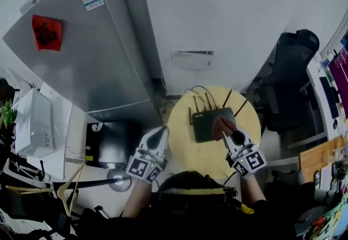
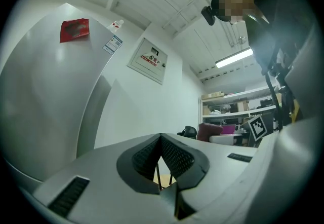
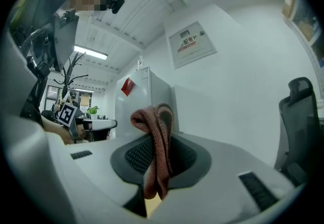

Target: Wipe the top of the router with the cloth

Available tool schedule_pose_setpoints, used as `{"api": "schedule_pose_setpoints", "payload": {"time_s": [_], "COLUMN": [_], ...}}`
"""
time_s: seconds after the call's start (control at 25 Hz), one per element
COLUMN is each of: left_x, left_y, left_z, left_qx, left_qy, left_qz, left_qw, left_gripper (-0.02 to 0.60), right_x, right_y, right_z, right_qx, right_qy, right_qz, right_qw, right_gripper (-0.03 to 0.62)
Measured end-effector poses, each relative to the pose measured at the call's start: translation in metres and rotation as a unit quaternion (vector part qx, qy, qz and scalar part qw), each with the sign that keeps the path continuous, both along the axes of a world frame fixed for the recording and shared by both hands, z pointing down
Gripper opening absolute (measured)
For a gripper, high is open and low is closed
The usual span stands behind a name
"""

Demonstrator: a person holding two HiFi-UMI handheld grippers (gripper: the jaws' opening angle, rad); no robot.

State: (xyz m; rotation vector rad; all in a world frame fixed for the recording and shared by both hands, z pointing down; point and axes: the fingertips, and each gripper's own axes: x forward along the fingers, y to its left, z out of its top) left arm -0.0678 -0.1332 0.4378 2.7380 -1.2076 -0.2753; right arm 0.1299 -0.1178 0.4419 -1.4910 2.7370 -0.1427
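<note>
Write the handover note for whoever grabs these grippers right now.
Left gripper: jaws shut on nothing, at the left edge of the round table, clear of the router.
Right gripper: shut on the cloth, which hangs over the router's right part.
Done: cloth gripped and at the router.
Left: wipe across the router's top. How much is already wiped cannot be told.

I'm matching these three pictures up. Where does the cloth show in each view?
Head view: the cloth sits centre right on the router, held by the right gripper.
Left gripper view: probably the small dark red patch at mid-right; too small to be sure.
Right gripper view: cloth at centre, clamped between the jaws.
Shared landmark: the red sticker on the refrigerator.
</note>
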Motion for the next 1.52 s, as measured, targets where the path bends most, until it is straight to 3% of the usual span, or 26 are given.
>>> {"api": "schedule_pose_setpoints", "payload": {"time_s": [0.28,0.52,0.6,0.72,0.8,1.0,1.12,1.28,1.4,1.52], "left_x": [0.026,0.024,0.018,0.01,0.003,-0.013,-0.019,-0.027,-0.032,-0.033], "left_y": [-0.018,-0.019,-0.016,-0.012,-0.011,-0.005,-0.002,0.001,0.002,0.003], "left_z": [-0.001,0.004,0.013,0.02,0.026,0.032,0.032,0.032,0.035,0.036], "left_qx": [0.004,-0.001,-0.015,-0.019,-0.025,-0.038,-0.043,-0.046,-0.05,-0.052], "left_qy": [-0.012,-0.019,-0.029,-0.035,-0.041,-0.039,-0.037,-0.037,-0.039,-0.039], "left_qz": [-0.013,-0.055,-0.074,-0.086,-0.103,-0.132,-0.14,-0.144,-0.146,-0.145], "left_qw": [0.9998,0.9983,0.9967,0.9955,0.9935,0.9898,0.9885,0.9878,0.9873,0.9873], "left_gripper": [-0.006,-0.006,-0.006,-0.006,-0.006,-0.006,-0.006,-0.006,-0.006,-0.006], "right_x": [-0.003,-0.013,-0.022,-0.037,-0.042,-0.048,-0.049,-0.052,-0.052,-0.05], "right_y": [-0.03,-0.076,-0.088,-0.101,-0.11,-0.127,-0.13,-0.133,-0.136,-0.14], "right_z": [0.012,0.084,0.12,0.175,0.206,0.257,0.275,0.291,0.307,0.323], "right_qx": [-0.007,-0.136,-0.201,-0.311,-0.368,-0.452,-0.48,-0.495,-0.494,-0.475], "right_qy": [0.026,0.047,0.034,0.0,0.009,0.002,0.0,0.017,0.072,0.161], "right_qz": [-0.058,-0.086,-0.101,-0.103,-0.095,-0.083,-0.069,-0.057,-0.045,-0.034], "right_qw": [0.998,0.986,0.974,0.945,0.925,0.888,0.874,0.867,0.865,0.865], "right_gripper": [0.063,0.063,0.061,0.061,0.061,0.061,0.061,0.061,0.061,0.062]}}
